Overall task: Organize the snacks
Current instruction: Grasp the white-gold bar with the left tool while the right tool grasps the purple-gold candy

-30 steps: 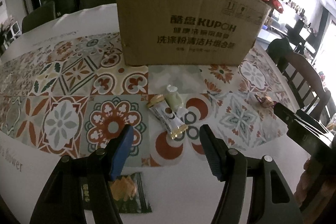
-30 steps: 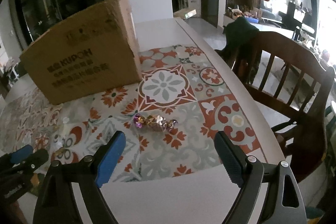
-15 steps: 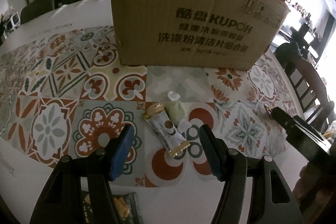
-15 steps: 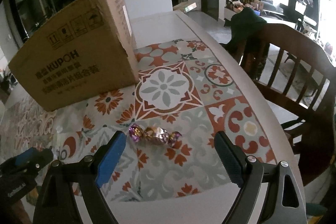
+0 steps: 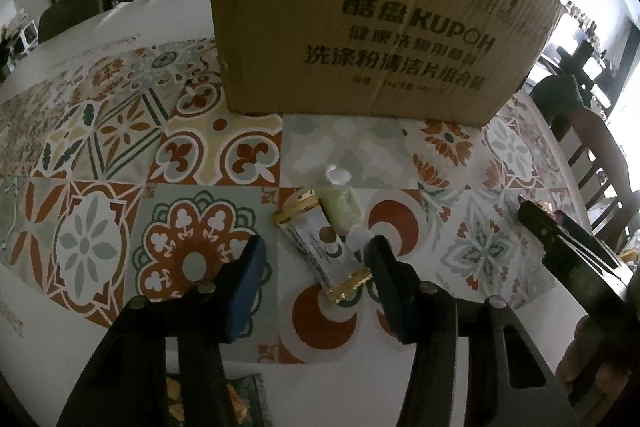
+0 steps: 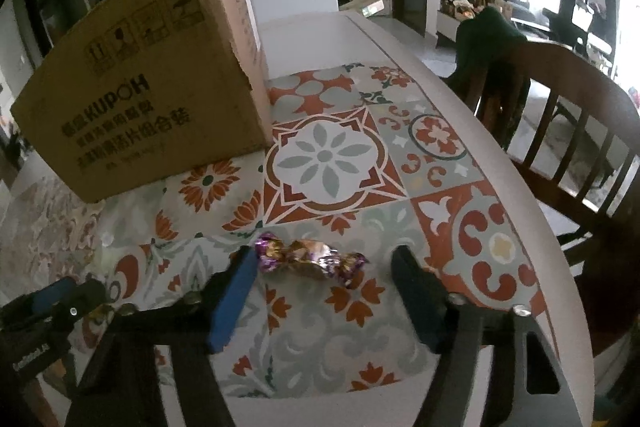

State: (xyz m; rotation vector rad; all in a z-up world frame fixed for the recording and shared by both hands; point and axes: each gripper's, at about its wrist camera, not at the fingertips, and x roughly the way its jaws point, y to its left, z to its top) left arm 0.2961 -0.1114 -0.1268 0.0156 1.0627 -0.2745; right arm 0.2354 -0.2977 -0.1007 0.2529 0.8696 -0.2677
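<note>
A brown cardboard box (image 5: 372, 11) stands on the patterned tablecloth; it also shows in the right wrist view (image 6: 148, 91). My left gripper (image 5: 316, 255) is open, low over a white snack bar with gold ends (image 5: 320, 243). A pale green wrapped candy (image 5: 342, 203) lies beside the bar. My right gripper (image 6: 324, 259) is open, its fingers either side of a purple-and-gold foil candy (image 6: 310, 259). The right gripper also shows at the right of the left wrist view (image 5: 560, 231).
A dark green snack packet (image 5: 240, 403) lies under the left gripper at the near table edge. A wooden chair (image 6: 560, 131) with a dark cloth over its back stands at the table's right side. The table edge (image 6: 520, 171) curves past the right gripper.
Both grippers have moved forward and down. The snack bar now lies between the left fingers and the foil candy between the right fingers. Both stay open.
</note>
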